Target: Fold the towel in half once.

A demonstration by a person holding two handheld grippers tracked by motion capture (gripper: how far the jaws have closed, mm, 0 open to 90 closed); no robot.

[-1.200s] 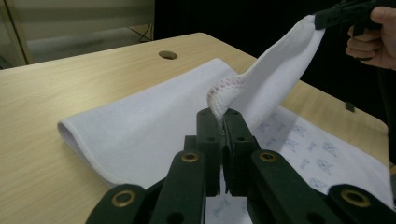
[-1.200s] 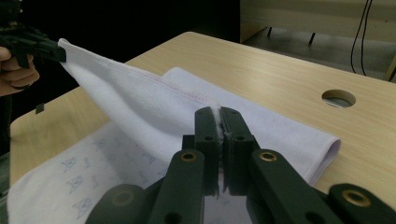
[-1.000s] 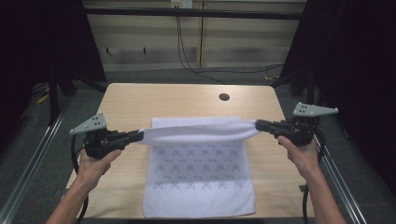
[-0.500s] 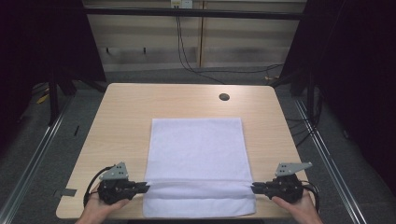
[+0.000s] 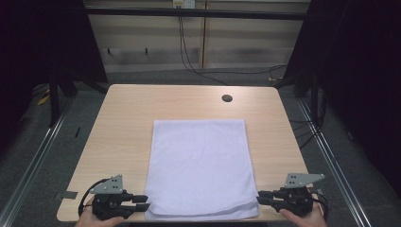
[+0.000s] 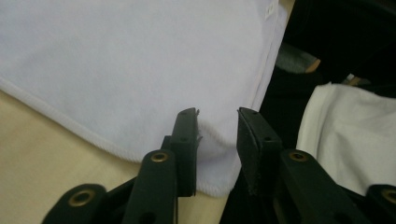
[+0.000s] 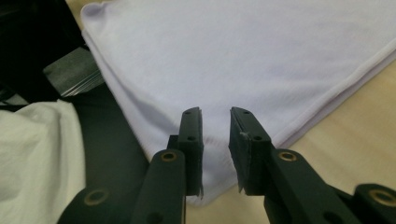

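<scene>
Two grippers sit at the near corners of the folded white towel [image 5: 201, 168], which lies flat on the table [image 5: 118, 123] with its near edge at the table's front edge; from above, the left gripper [image 5: 142, 206] and right gripper [image 5: 261, 199] both touch or nearly touch those corners. Looking along the left gripper [image 6: 217, 135], its jaws have just been opening and stand apart, the towel's corner hem lying loose between them, unpinched. Along the right gripper [image 7: 215, 140] it is the same: jaws parted, corner between them, not clamped. My guess is that pulling back carelessly could snag a hem on a pad and drag the top layer, spoiling the fold or tugging the towel off the front edge.
</scene>
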